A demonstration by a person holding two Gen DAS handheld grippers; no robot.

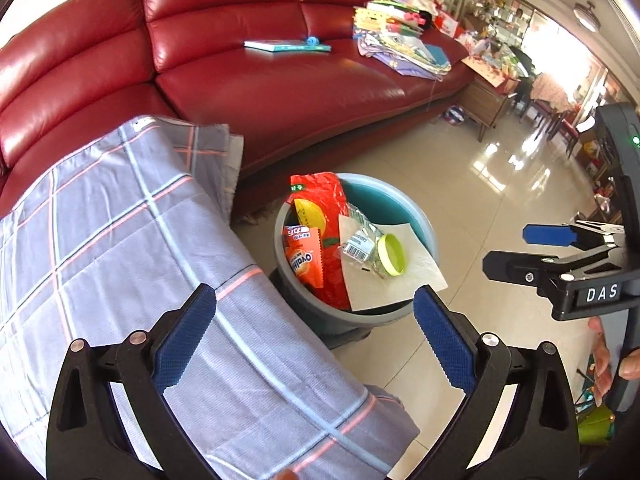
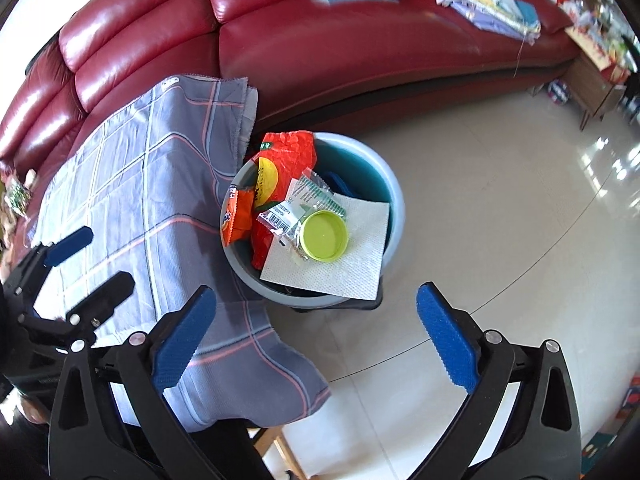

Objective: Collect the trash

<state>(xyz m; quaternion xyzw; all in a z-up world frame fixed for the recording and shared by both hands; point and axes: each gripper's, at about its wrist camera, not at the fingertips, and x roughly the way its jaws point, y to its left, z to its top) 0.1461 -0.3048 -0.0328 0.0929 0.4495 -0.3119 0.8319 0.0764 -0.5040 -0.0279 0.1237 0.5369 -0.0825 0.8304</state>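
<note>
Both the left tongs (image 1: 314, 336) and right tongs (image 2: 316, 336) hang spread and empty above the bin (image 2: 394, 196), where the wrappers (image 2: 280, 168), lid (image 2: 324, 235) and napkin (image 2: 352, 264) lie. Press the overhanging napkin down gently, lest trash spill onto the floor (image 2: 500, 220).
</note>
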